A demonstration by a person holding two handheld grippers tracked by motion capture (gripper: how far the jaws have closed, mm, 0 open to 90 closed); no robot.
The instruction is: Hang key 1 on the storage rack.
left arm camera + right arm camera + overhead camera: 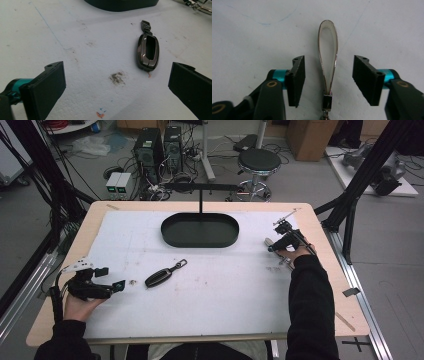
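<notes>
One strap loop [328,60]: slim, teardrop-shaped, pale inside with a shiny edge, ending in a small dark metal clasp, flat on the white foam-like mat [210,290] near the table's right edge. Straddled by the right gripper [328,80], jaws half open, one on each side, not touching. One dark glossy key fob [147,51], oblong, lying near mid-mat. Left gripper [117,87] wide open, holding nothing. One black oval tray [200,231] beyond.
</notes>
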